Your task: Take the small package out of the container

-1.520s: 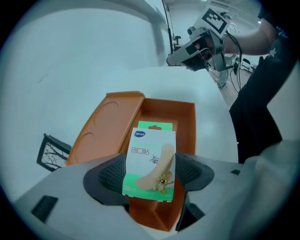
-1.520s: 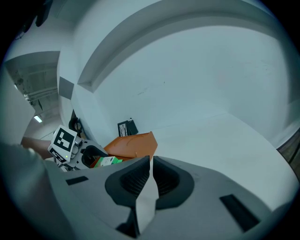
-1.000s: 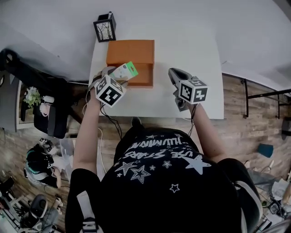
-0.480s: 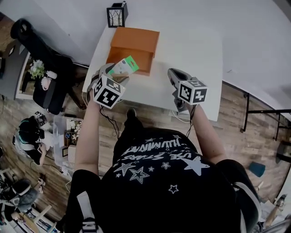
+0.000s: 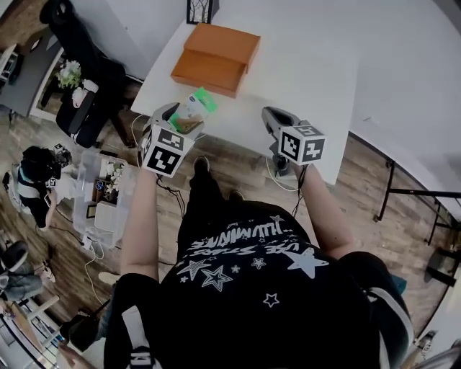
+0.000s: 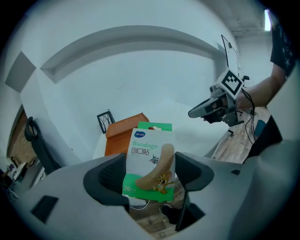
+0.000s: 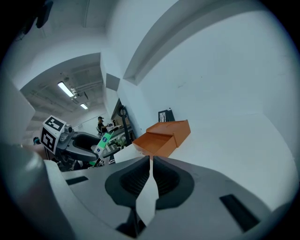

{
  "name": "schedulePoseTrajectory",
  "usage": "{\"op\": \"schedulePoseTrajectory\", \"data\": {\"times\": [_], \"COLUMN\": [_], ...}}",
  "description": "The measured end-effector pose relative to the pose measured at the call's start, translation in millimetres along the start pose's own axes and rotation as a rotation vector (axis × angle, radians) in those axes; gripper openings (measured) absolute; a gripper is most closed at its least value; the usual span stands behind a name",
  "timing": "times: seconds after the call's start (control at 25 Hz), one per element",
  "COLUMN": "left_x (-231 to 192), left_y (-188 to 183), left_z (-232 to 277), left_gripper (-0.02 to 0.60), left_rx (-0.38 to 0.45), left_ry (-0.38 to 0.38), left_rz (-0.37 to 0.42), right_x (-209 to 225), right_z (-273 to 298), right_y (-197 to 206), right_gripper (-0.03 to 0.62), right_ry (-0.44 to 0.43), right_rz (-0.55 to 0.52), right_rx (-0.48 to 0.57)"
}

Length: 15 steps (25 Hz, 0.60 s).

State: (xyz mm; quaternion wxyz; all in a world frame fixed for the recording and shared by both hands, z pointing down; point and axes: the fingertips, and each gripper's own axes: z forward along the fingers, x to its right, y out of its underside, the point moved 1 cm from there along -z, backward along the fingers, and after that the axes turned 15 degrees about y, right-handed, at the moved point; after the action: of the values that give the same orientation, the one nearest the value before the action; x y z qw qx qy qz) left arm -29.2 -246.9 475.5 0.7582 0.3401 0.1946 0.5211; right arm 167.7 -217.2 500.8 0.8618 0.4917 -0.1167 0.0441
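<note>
My left gripper (image 5: 184, 119) is shut on a small white and green bandage package (image 5: 194, 109), held upright between both jaws (image 6: 149, 164). It hangs past the near edge of the white table (image 5: 310, 79), over the wooden floor. The orange container (image 5: 216, 58), an open box with a lower drawer-like part, stands on the table's far left (image 6: 119, 136) (image 7: 161, 136). My right gripper (image 5: 268, 119) hovers by the table's near edge, shut with nothing between its jaws (image 7: 150, 164). In the right gripper view the left gripper (image 7: 79, 140) with the package (image 7: 104, 143) shows at the left.
A black picture frame (image 5: 202, 9) stands behind the container at the table's far edge. Left of the table are a dark chair (image 5: 79, 50), a side desk with flowers (image 5: 68, 72), a clear bin (image 5: 101, 194) and a person (image 5: 32, 173). Cables hang off the table's near edge.
The left gripper has carried the package back from above the container to beyond the table's near edge. The whole view has pulled away from the table; the right gripper kept alongside.
</note>
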Motion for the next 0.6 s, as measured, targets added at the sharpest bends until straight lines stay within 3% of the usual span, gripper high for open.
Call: {"op": "schedulePoseTrajectory", "data": {"times": [0.28, 0.6], "left_x": [31.8, 52.9], "left_y": [22.4, 51.1], "left_z": [-20.5, -28.3], "left_gripper": [0.351, 0.351], "left_rx": [0.035, 0.081], "left_ry": [-0.055, -0.033], "left_rz": [-0.061, -0.149], "right_x": [-15.2, -31.1], "right_z": [-20.9, -26.6], "right_y": [23.2, 39.2], "right_gripper": [0.054, 0.054], "right_ry": [-0.055, -0.06], "right_rz": [-0.045, -0.066], "right_rx": [-0.016, -0.013]}}
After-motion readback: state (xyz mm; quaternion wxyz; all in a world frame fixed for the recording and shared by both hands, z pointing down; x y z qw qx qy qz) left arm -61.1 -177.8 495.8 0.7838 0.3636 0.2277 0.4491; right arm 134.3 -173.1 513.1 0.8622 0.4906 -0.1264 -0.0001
